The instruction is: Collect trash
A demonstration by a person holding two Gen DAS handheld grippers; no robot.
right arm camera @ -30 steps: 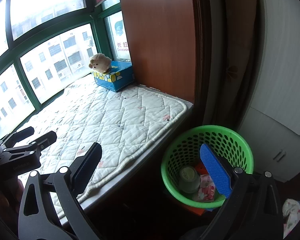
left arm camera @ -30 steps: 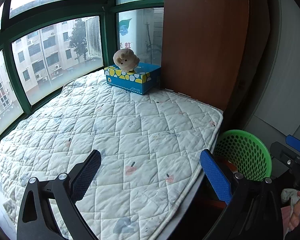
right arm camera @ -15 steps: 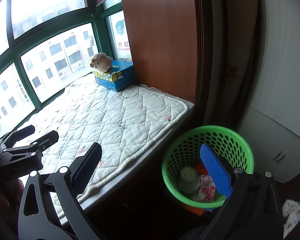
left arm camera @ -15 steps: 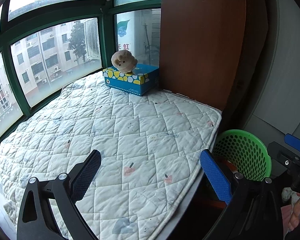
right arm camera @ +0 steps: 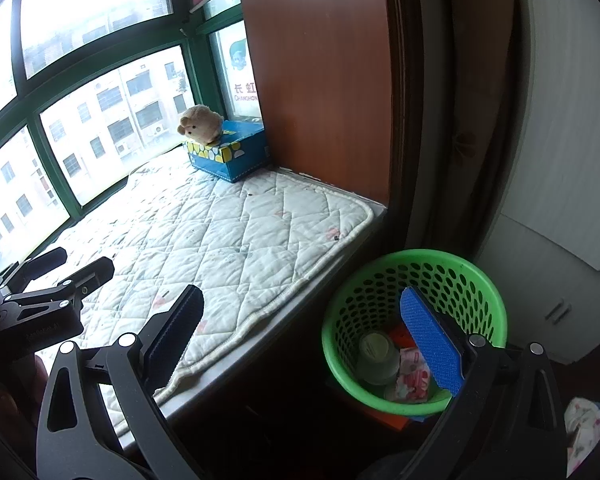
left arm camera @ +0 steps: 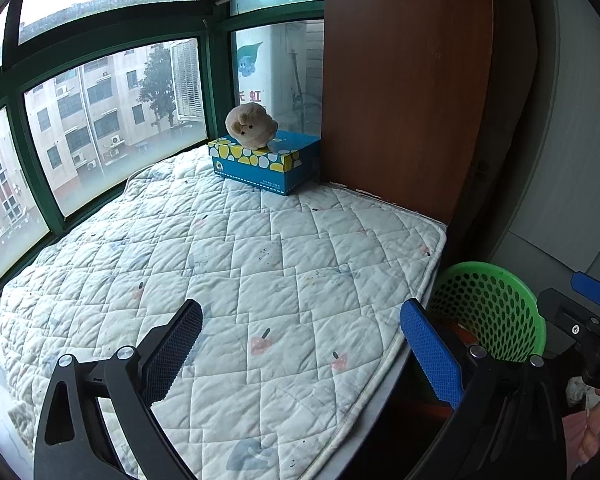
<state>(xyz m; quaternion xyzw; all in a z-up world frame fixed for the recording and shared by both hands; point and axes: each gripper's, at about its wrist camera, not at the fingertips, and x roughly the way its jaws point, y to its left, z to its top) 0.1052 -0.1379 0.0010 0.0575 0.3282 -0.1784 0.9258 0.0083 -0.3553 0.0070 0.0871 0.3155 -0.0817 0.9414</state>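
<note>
Hardly anything has shifted since the earlier frames; the left wrist view has just crept a little nearer the window end of the quilted pad, so the blue box sits slightly closer in frame.

Left wrist view first: the left gripper (left arm camera: pixel 300 344) hangs over the near edge of the white quilted pad (left arm camera: pixel 236 248), fingers spread wide with nothing between them. One finger is black, the other has a blue pad. At the far corner of the pad, against the brown wooden panel (left arm camera: pixel 404 88), sits a blue tissue box (left arm camera: pixel 266 166) with a small tan plush toy (left arm camera: pixel 250 125) on top. Off the right edge of the pad, lower down, is the green basket (left arm camera: pixel 496 312), only partly visible behind the blue finger. The right gripper (left arm camera: pixel 592 316) pokes in at the far right; can't tell from here how it's set.

Right wrist view: the right gripper (right arm camera: pixel 300 340) is also spread wide and holding nothing, its blue finger over the basket (right arm camera: pixel 412 268) mouth. The basket stands on the floor just beside the ledge. Trash already lies in the bottom: a pale round cup (right arm camera: pixel 376 350), a pink-and-white wrapper (right arm camera: pixel 412 376) and something orange that's mostly hidden. The left gripper (right arm camera: pixel 66 266) shows at the left edge over the pad (right arm camera: pixel 228 220). Tissue box (right arm camera: pixel 232 160) and plush toy (right arm camera: pixel 201 119) are in the far corner by the window.
</note>
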